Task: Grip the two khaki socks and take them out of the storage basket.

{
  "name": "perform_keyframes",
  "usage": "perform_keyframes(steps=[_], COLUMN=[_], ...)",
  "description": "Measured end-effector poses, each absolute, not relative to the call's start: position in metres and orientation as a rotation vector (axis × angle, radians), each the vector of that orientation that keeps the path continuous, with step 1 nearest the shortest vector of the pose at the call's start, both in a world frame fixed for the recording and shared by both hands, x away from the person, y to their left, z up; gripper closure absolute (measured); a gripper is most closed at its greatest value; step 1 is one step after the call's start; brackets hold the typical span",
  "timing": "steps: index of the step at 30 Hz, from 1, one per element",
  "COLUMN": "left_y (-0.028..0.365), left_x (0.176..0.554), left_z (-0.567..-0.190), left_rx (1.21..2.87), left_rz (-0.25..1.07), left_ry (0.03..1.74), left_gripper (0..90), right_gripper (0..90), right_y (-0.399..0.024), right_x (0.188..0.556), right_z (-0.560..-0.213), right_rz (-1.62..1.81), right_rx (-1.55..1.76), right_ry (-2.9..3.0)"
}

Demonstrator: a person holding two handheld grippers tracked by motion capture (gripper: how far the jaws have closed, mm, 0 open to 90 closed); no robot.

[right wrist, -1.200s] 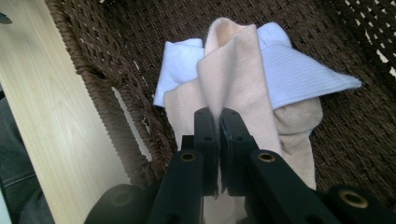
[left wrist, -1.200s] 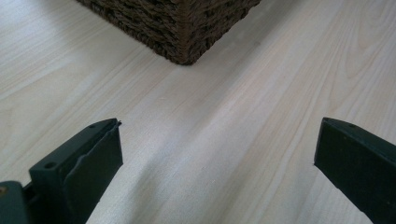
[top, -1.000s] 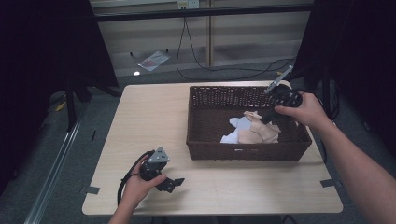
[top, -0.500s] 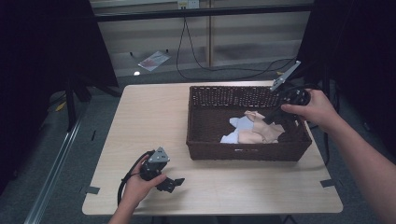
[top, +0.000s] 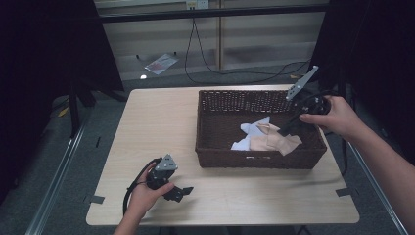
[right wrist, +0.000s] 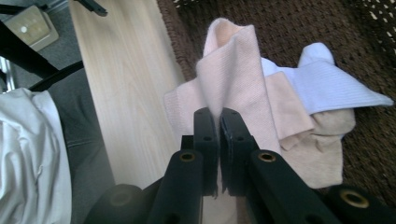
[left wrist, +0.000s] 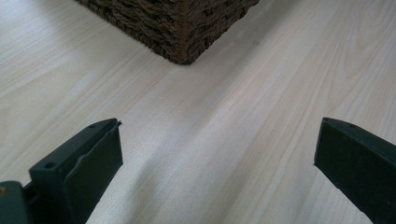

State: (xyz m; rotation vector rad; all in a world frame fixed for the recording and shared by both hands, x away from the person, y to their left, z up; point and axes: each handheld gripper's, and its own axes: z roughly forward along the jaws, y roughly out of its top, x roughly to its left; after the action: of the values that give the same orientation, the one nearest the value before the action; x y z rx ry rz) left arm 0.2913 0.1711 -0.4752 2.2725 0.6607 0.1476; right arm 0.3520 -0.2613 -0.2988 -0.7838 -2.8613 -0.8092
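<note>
peach-coloured knit cloth, a sock by the look of it, is pinched in the right tongs, whose jaws are pressed tight together on a raised fold of it. the sock lies inside the dark woven basket, on its right half, and overlaps a white sock and a tan sock beneath it. seen from the right gripper view, the peach sock runs straight away from the tongs, its long axis in line with the jaws, so a lift would likely draw it up lengthwise off the others. the right hand reaches over the basket's right rim. the left tongs rest low on the pale wooden tabletop, well apart from the socks, near the basket's front left corner, with jaws spread wide and nothing between them. the right hand is by far the nearer.
</note>
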Motion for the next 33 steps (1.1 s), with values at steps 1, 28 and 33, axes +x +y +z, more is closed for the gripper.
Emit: perform_keyframes(steps=[1,28,33], left_y=[0.171,0.171,0.171], left_x=[0.291,0.291,0.291], left_z=[-0.476,-0.475,-0.475], left_rx=[2.272,2.266,2.264], left_rz=[0.147,0.149,0.148], left_ry=[0.660,0.660,0.660], left_gripper=[0.8,0.8,0.8], right_gripper=[86.9,86.6,86.6], right_y=[-0.261,-0.247,-0.239], right_x=[0.352,0.320,0.315], right_z=[-0.299,-0.305,-0.314], right_rz=[-0.809,-0.853,-0.838], right_rx=[-0.784,-0.584,-0.554], right_ry=[-2.861,-2.839,-2.837])
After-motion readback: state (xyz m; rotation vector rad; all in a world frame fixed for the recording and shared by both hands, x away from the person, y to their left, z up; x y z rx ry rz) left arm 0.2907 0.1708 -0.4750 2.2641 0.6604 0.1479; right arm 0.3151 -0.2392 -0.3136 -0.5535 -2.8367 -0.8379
